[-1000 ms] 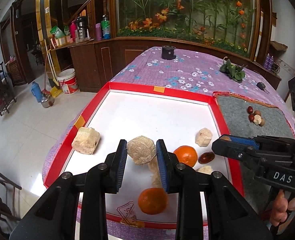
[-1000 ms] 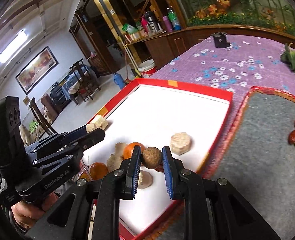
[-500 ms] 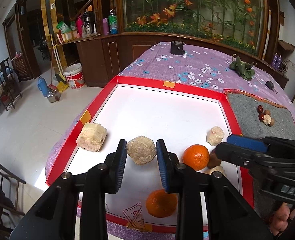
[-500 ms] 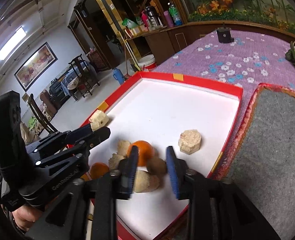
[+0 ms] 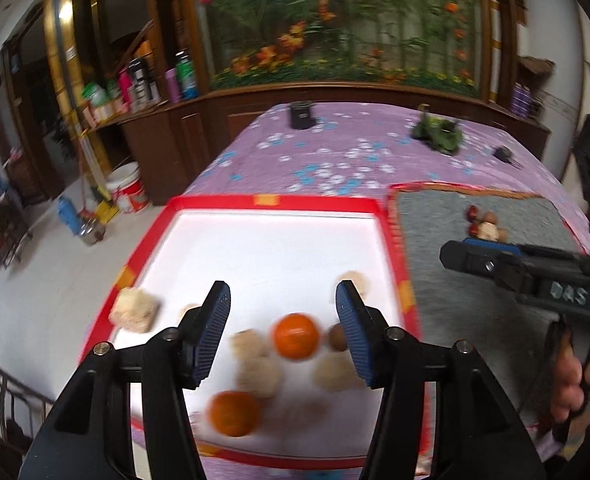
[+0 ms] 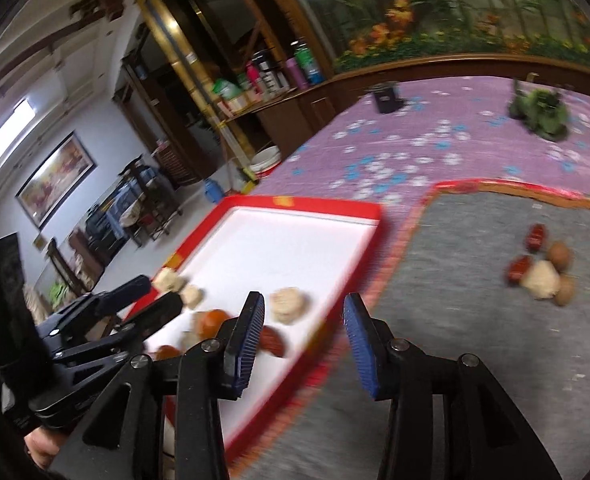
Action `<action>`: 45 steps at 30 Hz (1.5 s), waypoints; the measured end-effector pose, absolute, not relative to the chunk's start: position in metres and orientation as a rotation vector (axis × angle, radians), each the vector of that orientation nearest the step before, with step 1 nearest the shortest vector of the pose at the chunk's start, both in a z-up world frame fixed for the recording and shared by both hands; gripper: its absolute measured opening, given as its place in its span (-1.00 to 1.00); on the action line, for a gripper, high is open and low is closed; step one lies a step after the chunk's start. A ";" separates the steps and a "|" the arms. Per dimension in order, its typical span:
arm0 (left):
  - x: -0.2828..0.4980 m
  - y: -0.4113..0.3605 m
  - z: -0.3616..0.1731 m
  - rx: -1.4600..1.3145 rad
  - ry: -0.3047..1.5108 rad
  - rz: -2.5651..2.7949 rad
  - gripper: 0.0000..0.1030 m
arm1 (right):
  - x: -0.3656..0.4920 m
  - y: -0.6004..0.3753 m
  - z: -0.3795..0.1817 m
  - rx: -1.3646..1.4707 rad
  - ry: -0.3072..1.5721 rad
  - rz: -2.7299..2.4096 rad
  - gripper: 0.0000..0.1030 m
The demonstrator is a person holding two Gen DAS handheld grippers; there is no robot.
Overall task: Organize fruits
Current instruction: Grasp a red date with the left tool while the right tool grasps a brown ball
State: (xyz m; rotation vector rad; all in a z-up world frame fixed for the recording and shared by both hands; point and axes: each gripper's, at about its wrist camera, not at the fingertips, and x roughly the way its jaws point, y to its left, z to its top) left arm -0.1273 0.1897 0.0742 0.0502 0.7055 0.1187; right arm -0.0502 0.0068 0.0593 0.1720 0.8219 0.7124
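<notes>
**Me:** Left wrist view, going left to right: my left gripper (image 5: 283,336) hangs over the near half of the white tray (image 5: 263,248) with its jaws spread and nothing pinched. They have just been opening. At the far left edge sits a pale chunk (image 5: 135,314). Past it, below and between my fingers, come more pale pieces, one orange (image 5: 297,336), a second orange (image 5: 234,413) nearer to me, and a small brown fruit (image 5: 337,336) beside the right finger.

**Partner:** And the other hand?

**Me:** My right gripper (image 6: 303,338) is also apart and empty. Its jaws opened a moment ago too. It points at the tray's right edge, where the red rim meets the grey mat (image 6: 475,320).

**Partner:** So how much is sorted?

**Me:** Little, I'd say. On the mat, well to the right, lies a small cluster (image 6: 543,270): two dark red fruits, a pale chunk and a couple of brown round ones, touching or nearly so. Both oranges and most pale pieces are still in the tray.

**Partner:** Is the blur a problem?

**Me:** Some. I can't tell exactly how many pale pieces are heaped in the tray.
</notes>
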 end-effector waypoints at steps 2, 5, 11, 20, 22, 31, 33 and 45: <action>-0.125 0.173 0.078 0.077 0.703 0.072 0.04 | -0.045 -0.015 0.056 0.172 0.829 0.668 -0.15; -0.121 0.155 0.084 0.094 0.700 0.026 0.09 | -0.030 -0.059 0.048 0.156 0.856 0.559 -0.15; -0.103 0.112 0.087 0.155 0.714 -0.071 0.26 | 0.004 -0.103 0.025 0.086 0.963 0.399 -0.16; -0.079 0.074 0.076 0.247 0.785 -0.161 0.26 | 0.031 -0.084 0.017 -0.065 0.939 0.403 -0.35; -0.073 0.070 0.073 0.263 0.806 -0.171 0.26 | 0.033 -0.080 0.015 -0.078 0.934 0.406 -0.39; -0.042 0.039 0.060 0.287 0.866 -0.230 0.26 | 0.031 -0.111 0.018 0.041 0.954 0.474 -0.53; -0.033 0.033 0.054 0.299 0.880 -0.235 0.26 | 0.028 -0.127 0.018 0.071 0.961 0.470 -0.53; 0.018 0.011 0.020 0.406 0.964 -0.220 0.06 | 0.022 -0.159 0.012 0.212 0.965 0.534 -0.52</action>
